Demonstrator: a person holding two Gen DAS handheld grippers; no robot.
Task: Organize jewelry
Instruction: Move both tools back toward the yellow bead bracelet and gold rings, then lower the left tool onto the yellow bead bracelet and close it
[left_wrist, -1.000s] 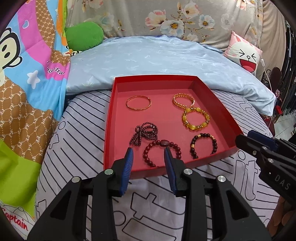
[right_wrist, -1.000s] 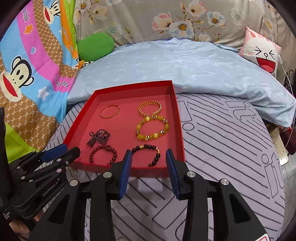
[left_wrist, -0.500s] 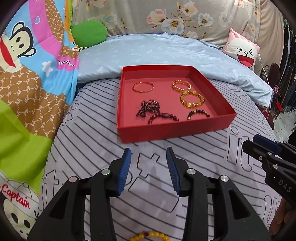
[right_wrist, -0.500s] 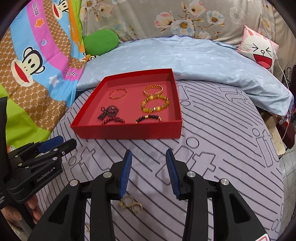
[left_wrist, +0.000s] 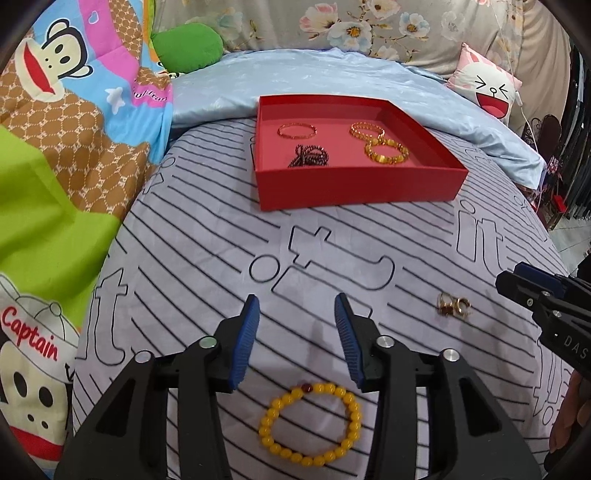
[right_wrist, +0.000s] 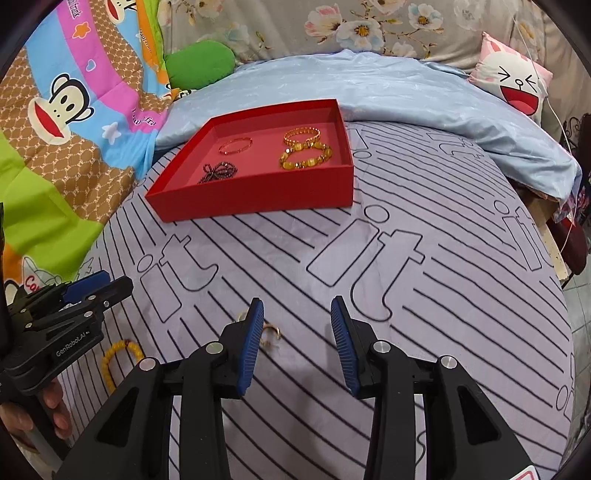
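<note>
- Both grippers have pulled back from the red tray (left_wrist: 354, 188) on the bed, bringing loose jewelry into view
- Left gripper (left_wrist: 297, 341), empty, is opening above the yellow bracelet (left_wrist: 310, 424)
- Right gripper (right_wrist: 297, 341), half open and empty, hangs beside the gold rings (right_wrist: 271, 332), likely next to collect

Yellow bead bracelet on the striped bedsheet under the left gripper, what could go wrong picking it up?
The yellow bead bracelet lies flat on the soft striped bedsheet, so the left gripper, jaws opening and empty, might pinch fabric too. The small gold rings beside the right gripper could be knocked away.
</note>
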